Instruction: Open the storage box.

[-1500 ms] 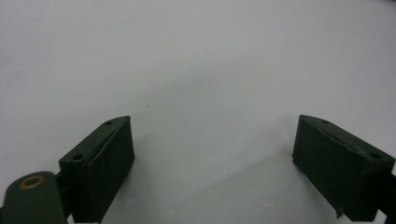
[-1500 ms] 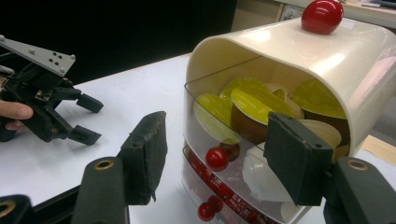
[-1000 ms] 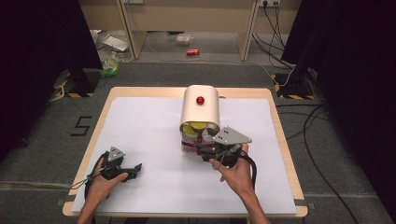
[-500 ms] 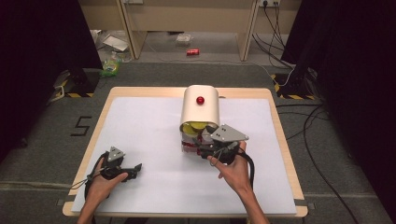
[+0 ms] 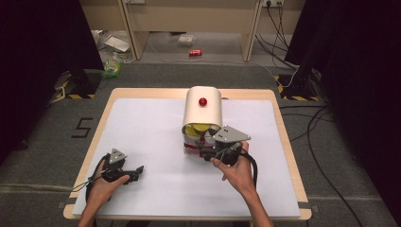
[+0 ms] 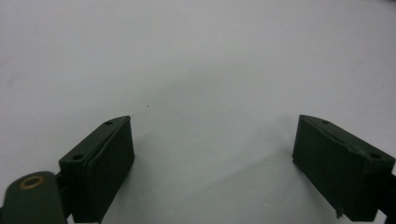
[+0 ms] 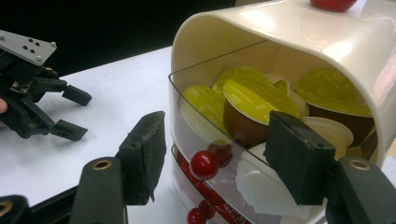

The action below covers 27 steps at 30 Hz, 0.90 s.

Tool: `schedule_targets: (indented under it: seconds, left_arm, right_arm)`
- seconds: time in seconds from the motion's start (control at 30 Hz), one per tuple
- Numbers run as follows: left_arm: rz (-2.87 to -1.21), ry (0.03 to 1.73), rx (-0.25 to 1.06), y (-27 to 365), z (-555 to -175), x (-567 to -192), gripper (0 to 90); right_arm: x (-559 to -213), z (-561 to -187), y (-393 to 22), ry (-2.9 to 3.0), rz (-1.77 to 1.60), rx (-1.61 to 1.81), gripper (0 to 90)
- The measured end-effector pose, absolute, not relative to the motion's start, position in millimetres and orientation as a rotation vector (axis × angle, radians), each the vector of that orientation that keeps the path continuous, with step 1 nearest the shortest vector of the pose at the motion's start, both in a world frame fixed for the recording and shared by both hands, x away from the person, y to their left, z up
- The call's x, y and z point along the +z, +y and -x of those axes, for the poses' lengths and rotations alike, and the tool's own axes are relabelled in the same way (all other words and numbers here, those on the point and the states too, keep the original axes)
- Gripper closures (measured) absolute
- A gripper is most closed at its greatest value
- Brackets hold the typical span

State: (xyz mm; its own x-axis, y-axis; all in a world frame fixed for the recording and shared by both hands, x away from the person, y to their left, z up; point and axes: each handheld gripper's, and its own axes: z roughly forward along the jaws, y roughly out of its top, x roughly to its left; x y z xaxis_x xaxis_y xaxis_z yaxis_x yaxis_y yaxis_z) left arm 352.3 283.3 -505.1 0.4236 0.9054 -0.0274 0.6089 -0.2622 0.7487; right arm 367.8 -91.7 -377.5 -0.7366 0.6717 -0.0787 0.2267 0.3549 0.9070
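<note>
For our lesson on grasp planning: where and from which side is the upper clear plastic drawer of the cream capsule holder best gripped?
Probably by the small red round knob on the upper clear plastic drawer, coming from the open front. The knob stands out from the flat front; the cream capsule holder hoods the top and sides. The right gripper faces it, jaws either side, not touching.

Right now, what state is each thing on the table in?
Capsule holder: upright, drawers shut, upper one full of capsules.
Red knob: between the right gripper's fingers, not pinched.
Right gripper: open.
Left gripper: open, empty, over bare table.
</note>
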Motion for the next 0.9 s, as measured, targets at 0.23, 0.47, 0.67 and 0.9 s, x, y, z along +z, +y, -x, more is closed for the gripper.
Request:
schedule_targets:
  seconds: [0.23, 0.47, 0.67, 0.9]
  left_arm:
    - [-1.983, 1.278, 0.543, 283.4, -352.2, -505.1, 11.7]
    - [-1.982, 1.278, 0.543, 283.3, -352.2, -505.1, 11.8]
    - [-1.982, 1.278, 0.543, 283.3, -352.2, -505.2, 11.8]
    - [-1.982, 1.278, 0.543, 283.3, -352.2, -505.1, 11.7]
  right_arm:
    - [-376.0, -367.0, -91.7, 2.2, -0.788, 1.346, 38.0]
    - [-374.3, -361.8, -92.0, 2.214, -0.776, 1.342, 38.0]
    - [-373.1, -358.5, -93.0, 2.232, -0.768, 1.338, 38.4]
    - [-371.1, -355.1, -94.8, 2.245, -0.77, 1.353, 38.6]
